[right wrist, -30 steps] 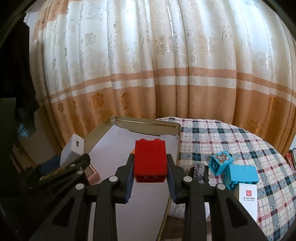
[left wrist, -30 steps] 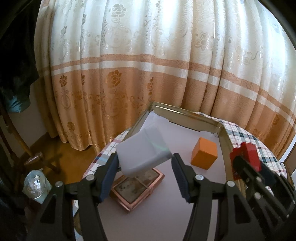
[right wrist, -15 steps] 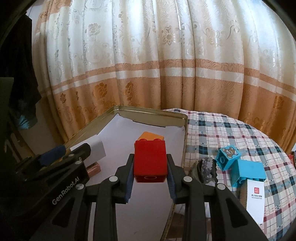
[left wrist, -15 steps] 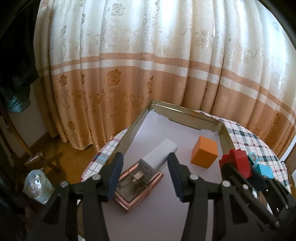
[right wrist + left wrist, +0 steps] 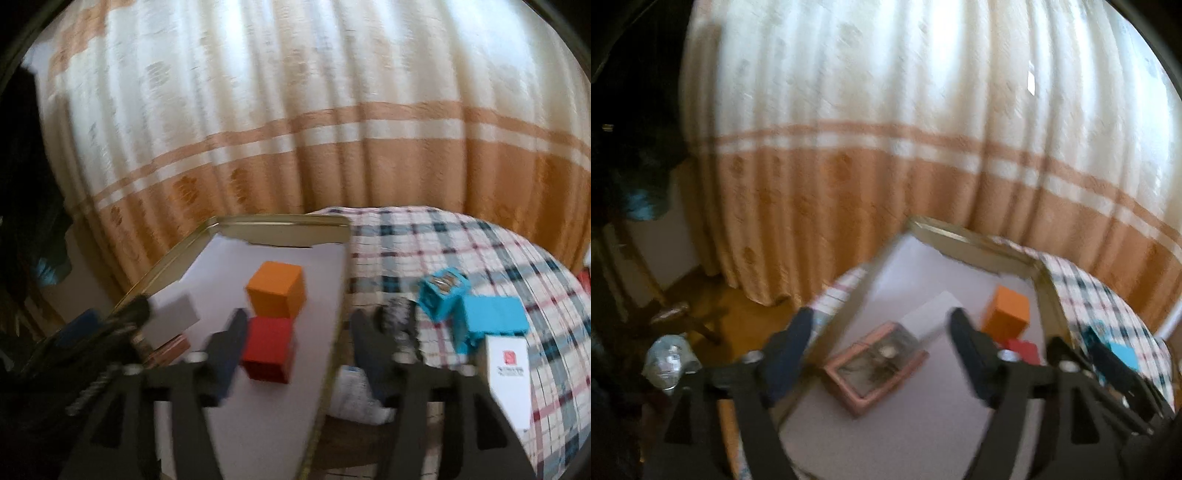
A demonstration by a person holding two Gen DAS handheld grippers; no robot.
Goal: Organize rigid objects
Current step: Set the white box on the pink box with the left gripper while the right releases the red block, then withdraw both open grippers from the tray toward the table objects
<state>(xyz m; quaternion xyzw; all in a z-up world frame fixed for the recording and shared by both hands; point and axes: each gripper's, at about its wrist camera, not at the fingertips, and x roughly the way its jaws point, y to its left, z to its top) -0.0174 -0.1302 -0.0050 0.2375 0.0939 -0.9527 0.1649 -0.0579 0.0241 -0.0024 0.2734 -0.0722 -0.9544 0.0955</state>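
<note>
Both grippers have just opened. The left gripper [image 5: 879, 347] let go of the white box [image 5: 929, 314]; the right gripper [image 5: 295, 347] dropped the red block [image 5: 267, 349] in the tray [image 5: 280, 223]. A finger could bump the red block as it pulls back.

The gold-rimmed tray [image 5: 280, 221] with its pale lining is the landmark. Inside it, the orange cube [image 5: 277, 293] sits upright near the far right corner. The red block [image 5: 269, 349] rests on the lining just in front of the cube, touching or nearly so. On the left side of the tray lies a pink-framed square box [image 5: 875, 365], flat, with a white box [image 5: 932, 314] leaning on its far edge. Outside the tray, to its right on the checked cloth, stand two blue blocks [image 5: 469, 314] close together and a white card box [image 5: 508, 373] in front of them.
</note>
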